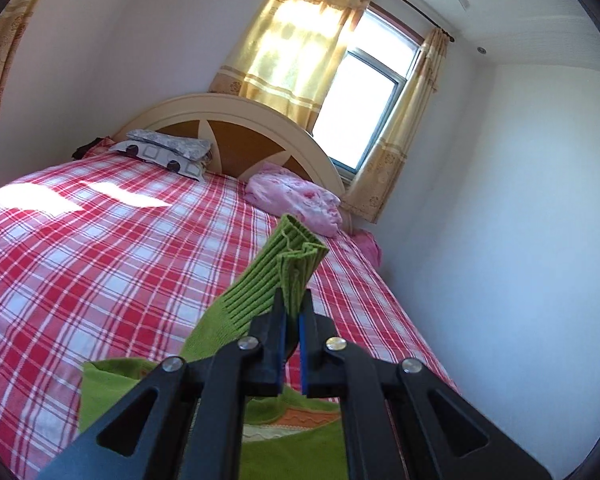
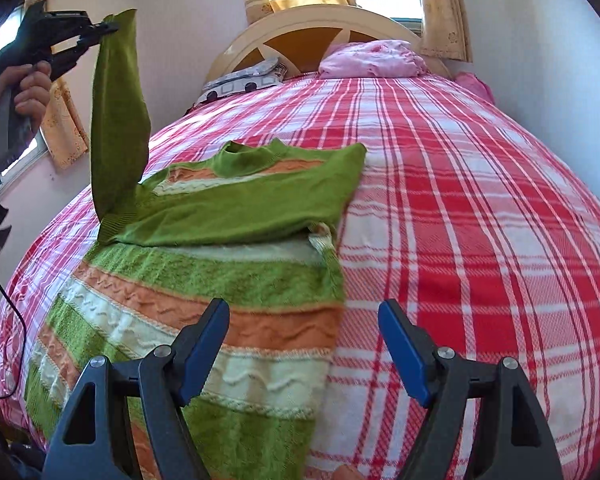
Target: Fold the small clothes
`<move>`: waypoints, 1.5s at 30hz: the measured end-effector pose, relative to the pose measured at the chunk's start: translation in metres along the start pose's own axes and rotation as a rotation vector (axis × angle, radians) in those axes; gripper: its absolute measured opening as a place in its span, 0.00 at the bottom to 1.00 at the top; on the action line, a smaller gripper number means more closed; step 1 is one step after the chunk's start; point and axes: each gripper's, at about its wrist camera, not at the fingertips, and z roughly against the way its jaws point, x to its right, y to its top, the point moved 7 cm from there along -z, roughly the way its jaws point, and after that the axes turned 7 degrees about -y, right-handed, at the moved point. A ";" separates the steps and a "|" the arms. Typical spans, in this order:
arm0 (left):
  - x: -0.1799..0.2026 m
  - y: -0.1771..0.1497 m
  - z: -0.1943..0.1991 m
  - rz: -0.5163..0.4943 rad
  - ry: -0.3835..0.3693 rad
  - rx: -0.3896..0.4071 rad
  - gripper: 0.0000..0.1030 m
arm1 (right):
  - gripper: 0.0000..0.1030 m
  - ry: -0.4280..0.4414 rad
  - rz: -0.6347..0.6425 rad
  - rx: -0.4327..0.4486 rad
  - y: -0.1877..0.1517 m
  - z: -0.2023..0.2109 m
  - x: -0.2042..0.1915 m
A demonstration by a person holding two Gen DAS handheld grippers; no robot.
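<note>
A small green sweater point(image 2: 236, 208) with orange and white stripes lies flat on the bed point(image 2: 480, 208), on the side toward the left edge, its collar toward the headboard point(image 2: 312, 28). One sleeve already lies folded across the chest. The left tongs point(image 1: 294, 312) are clamped narrow on the ribbed cuff point(image 1: 300, 248) of the other sleeve point(image 2: 116, 120) and hold it high above the bed, so that the sleeve hangs straight from the shoulder; held taut like this it can likely be laid across the body without bunching. The right tongs point(image 2: 304, 320) stand wide and hold nothing, poised over the sweater's striped lower part near its right side edge, probably ready to pin or lift the hem. Pillows point(image 2: 372, 58) rest at the head of the bed, well apart from the work.
</note>
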 end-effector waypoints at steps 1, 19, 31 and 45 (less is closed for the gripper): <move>0.007 -0.011 -0.008 -0.001 -0.010 -0.019 0.05 | 0.75 0.000 -0.006 -0.002 -0.002 -0.001 0.002; 0.087 -0.198 -0.068 -0.435 -0.003 -0.384 0.39 | 0.75 0.044 -0.078 -0.022 -0.016 -0.013 0.016; -0.082 -0.168 0.048 -0.553 0.458 -0.350 0.78 | 0.75 0.062 -0.070 0.052 0.011 -0.002 0.003; -0.149 -0.171 0.029 -0.380 0.581 -0.427 0.82 | 0.66 0.080 -0.062 -0.099 0.083 -0.091 -0.051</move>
